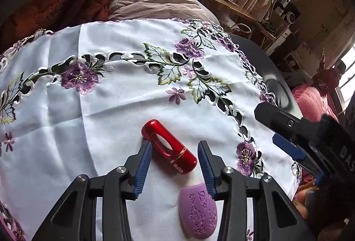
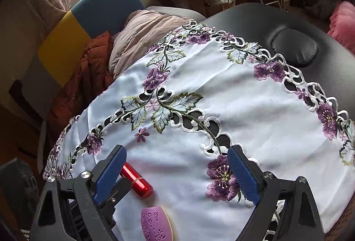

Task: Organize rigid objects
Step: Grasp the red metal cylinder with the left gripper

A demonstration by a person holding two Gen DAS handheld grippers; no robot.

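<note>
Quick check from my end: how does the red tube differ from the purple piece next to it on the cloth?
The red tube is a glossy metallic cylinder; the purple piece is matte and flat-looking with an egg-shaped outline.
The red tube has an oval cut-out in its side; the purple piece has raised embossed patterns.
The red tube lies between the left tool's open fingers; the purple piece sits nearer the camera, partly behind one finger.
Both rest on the embroidered white cloth.

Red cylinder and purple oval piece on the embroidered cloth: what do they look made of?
Red cylinder with oval cut-out: likely anodised or lacquered metal, going by its glossy, mirror-like highlights. Purple oval piece with raised patterns: matte and moulded, probably silicone or soft plastic; hardness cannot be told.
</note>
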